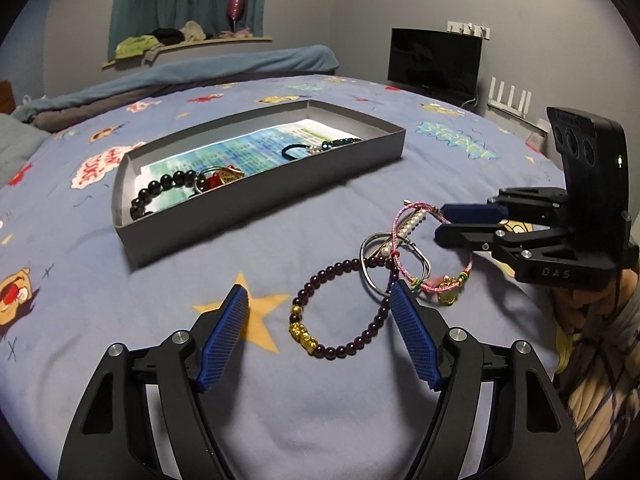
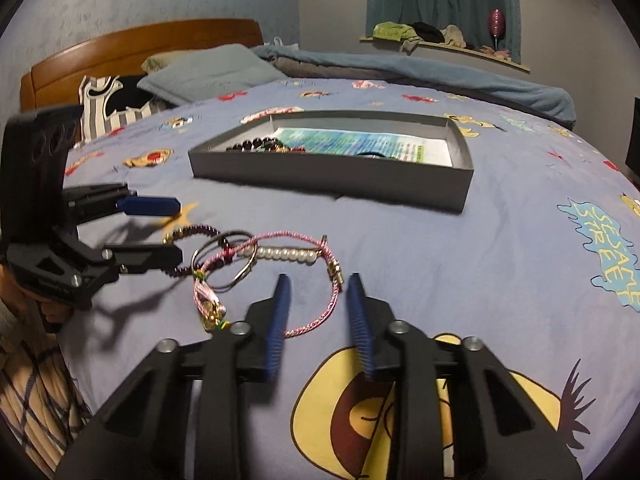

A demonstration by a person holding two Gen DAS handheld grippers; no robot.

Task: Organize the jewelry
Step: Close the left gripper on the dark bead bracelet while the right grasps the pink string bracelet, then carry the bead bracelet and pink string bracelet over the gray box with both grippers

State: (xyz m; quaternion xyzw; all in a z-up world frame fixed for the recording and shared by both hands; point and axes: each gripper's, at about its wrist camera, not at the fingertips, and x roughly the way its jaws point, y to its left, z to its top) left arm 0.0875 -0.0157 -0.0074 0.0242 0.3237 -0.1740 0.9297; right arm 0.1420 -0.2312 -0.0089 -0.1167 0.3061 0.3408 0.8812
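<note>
A grey box (image 1: 256, 196) (image 2: 332, 178) on the bed holds a black bead bracelet (image 1: 160, 188), a red and gold piece (image 1: 220, 176) and a dark ring with beads (image 1: 316, 146). In front lies a heap: a dark purple bead bracelet with gold charm (image 1: 340, 320) (image 2: 192, 232), a silver ring (image 1: 376, 256) (image 2: 224, 256), a pearl strand (image 2: 284, 256) and a pink cord bracelet (image 1: 432, 276) (image 2: 316, 316). My left gripper (image 1: 320, 300) (image 2: 176, 228) is open around the purple bracelet. My right gripper (image 2: 318, 284) (image 1: 442, 224) is open, its fingers either side of the pink cord.
The bed has a blue cartoon sheet (image 1: 280, 400). Pillows (image 2: 212, 72) and a wooden headboard (image 2: 140, 48) are at one end, a folded blue blanket (image 1: 240, 64) behind the box. A black monitor (image 1: 436, 60) stands beyond the bed. A shelf (image 1: 188, 44) carries clothes.
</note>
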